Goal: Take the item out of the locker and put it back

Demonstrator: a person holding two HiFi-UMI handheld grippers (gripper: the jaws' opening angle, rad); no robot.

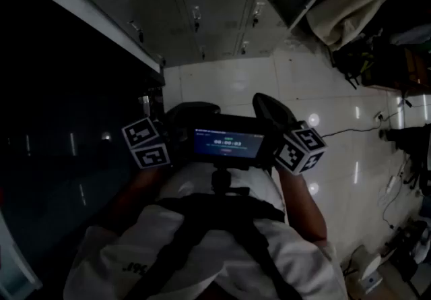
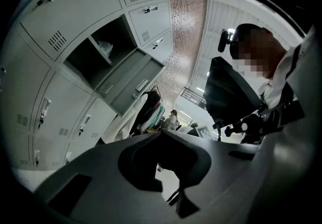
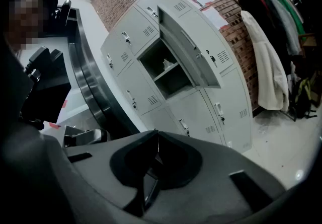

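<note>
A bank of grey lockers (image 3: 211, 87) fills the middle of the right gripper view and runs through the 9 to 12 o'clock part of the left gripper view. The pale tiled floor (image 1: 236, 79) lies between it and the person. A coat rack (image 3: 266, 52) hung with clothes stands against the brick wall at 2 o'clock in the right gripper view, just beside the bank. One locker (image 3: 166, 72) in the bank is open, at about 12 o'clock above the right jaws and at 10 o'clock in the left gripper view. Its door (image 3: 193, 57) is swung out wide. Both tools are held in close at the person's chest, either side of a small lit screen (image 1: 227, 143), well apart from the bank. The left gripper (image 2: 162, 132) has its jaws closed tip to tip with nothing between them. The right gripper (image 3: 157, 133) is likewise closed and empty, tipped a little downward. The item (image 3: 165, 63), a small pale crumpled thing, lies on the upper shelf inside the open locker. It shows again at 10 o'clock in the left gripper view, and nothing is touching it. As for progress, the door is open, the item is in its place and neither tool holds anything. This looks like a moment at one end of the job, either before the reach in or after the return, and the pictures alone do not settle which. If it is the start, the approach, the grasp, the lift out and the replacing all remain.
</note>
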